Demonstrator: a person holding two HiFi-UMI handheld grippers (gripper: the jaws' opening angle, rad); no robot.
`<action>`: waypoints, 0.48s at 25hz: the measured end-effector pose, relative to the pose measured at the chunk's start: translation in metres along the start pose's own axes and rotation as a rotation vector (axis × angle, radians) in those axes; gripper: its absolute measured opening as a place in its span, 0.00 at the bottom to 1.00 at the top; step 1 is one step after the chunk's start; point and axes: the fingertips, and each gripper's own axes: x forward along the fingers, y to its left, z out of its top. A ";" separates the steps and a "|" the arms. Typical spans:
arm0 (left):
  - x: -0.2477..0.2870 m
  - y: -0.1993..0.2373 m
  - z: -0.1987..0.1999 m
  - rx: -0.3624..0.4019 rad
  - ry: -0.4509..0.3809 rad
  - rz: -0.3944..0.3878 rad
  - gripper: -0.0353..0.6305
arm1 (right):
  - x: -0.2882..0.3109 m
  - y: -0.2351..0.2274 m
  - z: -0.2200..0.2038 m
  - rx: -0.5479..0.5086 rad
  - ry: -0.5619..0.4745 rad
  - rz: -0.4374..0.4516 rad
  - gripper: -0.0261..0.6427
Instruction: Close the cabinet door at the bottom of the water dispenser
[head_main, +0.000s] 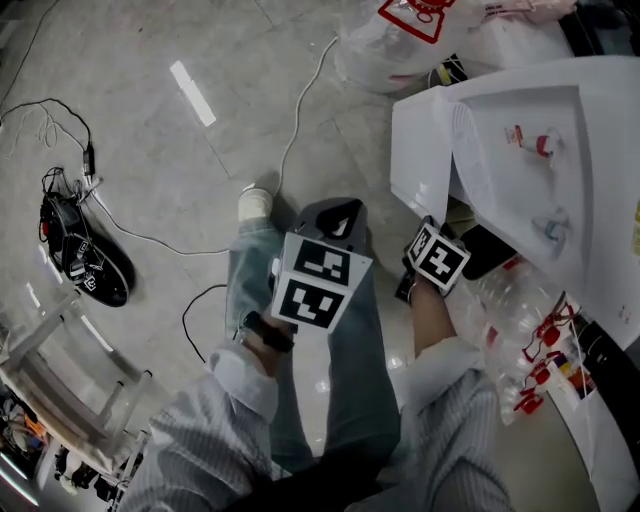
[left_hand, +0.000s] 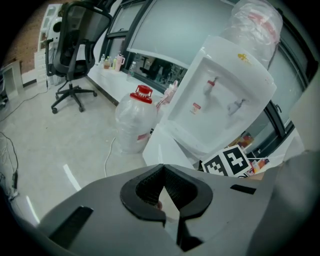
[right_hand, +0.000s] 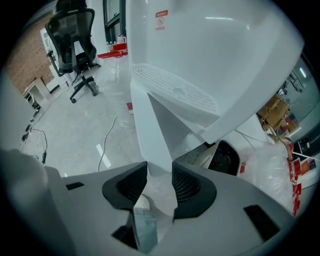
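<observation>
Floor (right_hand: 90, 130) behind: right fingers (right_hand: 189, 187) straddle cabinet door (right_hand: 150, 125); left fingers (left_hand: 144, 192) together.

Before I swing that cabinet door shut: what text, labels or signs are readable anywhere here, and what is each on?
No text can be read.
Red-and-white sticker on the water dispenser front: too small to read.
Yellow mark on the dispenser's top: blurred.
Red print on the plastic bag: unreadable.
Reddish label on the water jug: blurred.
</observation>
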 end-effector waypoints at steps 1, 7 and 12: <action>0.002 -0.005 0.000 -0.008 -0.005 0.003 0.07 | 0.002 -0.007 0.001 0.004 0.001 -0.006 0.27; 0.016 -0.030 -0.007 -0.035 -0.010 0.006 0.07 | 0.011 -0.039 0.007 -0.014 -0.012 -0.013 0.27; 0.024 -0.034 -0.013 -0.047 -0.005 0.012 0.07 | 0.013 -0.044 0.009 0.021 -0.024 -0.013 0.27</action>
